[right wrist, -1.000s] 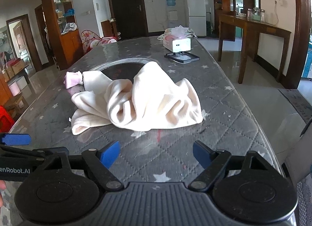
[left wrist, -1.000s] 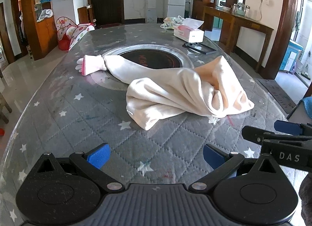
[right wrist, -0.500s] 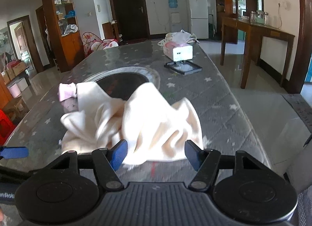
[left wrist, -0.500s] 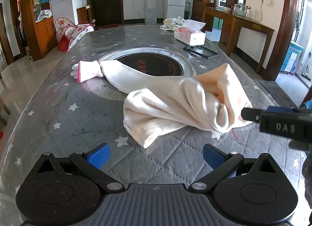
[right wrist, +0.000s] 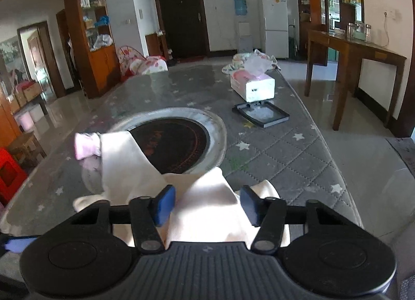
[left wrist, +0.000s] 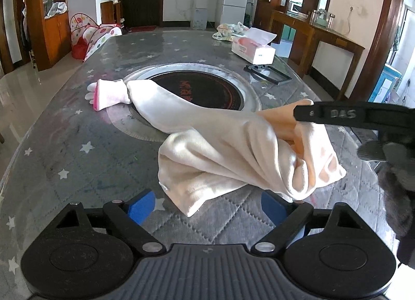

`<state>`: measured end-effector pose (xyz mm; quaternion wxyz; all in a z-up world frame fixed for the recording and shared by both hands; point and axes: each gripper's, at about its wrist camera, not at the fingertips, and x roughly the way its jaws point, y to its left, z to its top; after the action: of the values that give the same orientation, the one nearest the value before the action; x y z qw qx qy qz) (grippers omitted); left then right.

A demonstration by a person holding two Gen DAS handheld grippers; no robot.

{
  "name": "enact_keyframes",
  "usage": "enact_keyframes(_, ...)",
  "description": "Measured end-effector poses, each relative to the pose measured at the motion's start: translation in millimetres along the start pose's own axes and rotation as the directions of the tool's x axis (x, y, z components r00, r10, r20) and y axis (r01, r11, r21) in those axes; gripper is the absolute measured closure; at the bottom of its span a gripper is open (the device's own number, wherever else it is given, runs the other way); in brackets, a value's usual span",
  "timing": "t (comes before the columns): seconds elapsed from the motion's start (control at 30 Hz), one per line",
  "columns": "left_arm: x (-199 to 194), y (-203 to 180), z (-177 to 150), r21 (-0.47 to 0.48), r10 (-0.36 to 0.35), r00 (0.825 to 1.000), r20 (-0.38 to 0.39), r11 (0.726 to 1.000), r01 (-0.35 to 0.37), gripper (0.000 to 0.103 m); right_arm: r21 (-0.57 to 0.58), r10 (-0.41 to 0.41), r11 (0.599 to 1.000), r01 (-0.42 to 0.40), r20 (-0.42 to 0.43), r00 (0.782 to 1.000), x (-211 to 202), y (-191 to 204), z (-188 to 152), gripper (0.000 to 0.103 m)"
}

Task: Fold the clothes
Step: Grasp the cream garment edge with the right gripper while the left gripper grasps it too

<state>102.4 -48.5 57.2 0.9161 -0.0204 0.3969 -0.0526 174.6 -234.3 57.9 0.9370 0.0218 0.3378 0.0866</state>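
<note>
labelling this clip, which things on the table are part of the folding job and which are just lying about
Part of the job:
cream garment
left gripper
right gripper

Lying about:
tissue box
black frame
patterned cloth

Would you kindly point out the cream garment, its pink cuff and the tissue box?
cream garment (left wrist: pixel 220 155), left wrist view, bunched middle.
pink cuff (left wrist: pixel 110 92), left wrist view, ribbed band.
tissue box (right wrist: pixel 255 87), right wrist view, white front side.

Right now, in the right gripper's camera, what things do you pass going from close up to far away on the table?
Right gripper → cream garment → round black cooktop → black tray → tissue box → crumpled cloth.
</note>
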Motion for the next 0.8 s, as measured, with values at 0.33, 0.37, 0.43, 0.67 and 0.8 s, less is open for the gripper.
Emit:
enact_keyframes(0.33, 11.3, -17.0, 30.0, 0.028, -0.066, 0.996, 0.057, 0.998, 0.064, 0.012, -0.015, -0.023, 1.000, 0.023, -0.029, 0.999, -1.1, -18.6, -22.8, 0.095)
enact_keyframes(0.37, 15.0, -20.7, 33.4, 0.035, -0.072, 0.996, 0.057, 0.997, 0.070, 0.012, -0.016, -0.023, 1.000, 0.023, -0.026, 0.999, -2.9, -19.7, -24.1, 0.095)
enact_keyframes(0.43, 22.8, -28.1, 40.3, 0.049, -0.083, 0.995, 0.055, 0.996, 0.081, 0.012, -0.015, -0.022, 1.000, 0.021, -0.021, 1.000, -6.4, -21.6, -26.5, 0.095)
enact_keyframes(0.67, 57.3, -42.3, 52.1, 0.072, -0.093, 0.996, 0.003, 0.993, 0.093, 0.033, -0.007, -0.019, 1.000, 0.019, -0.016, 1.000, -14.5, -26.3, -34.5, 0.096)
enact_keyframes(0.8, 68.4, -40.6, 50.5, 0.072, -0.117, 0.993, -0.028, 0.990, 0.119, 0.067, -0.005, -0.015, 1.000, 0.015, -0.013, 1.000, -16.4, -27.0, -37.7, 0.097)
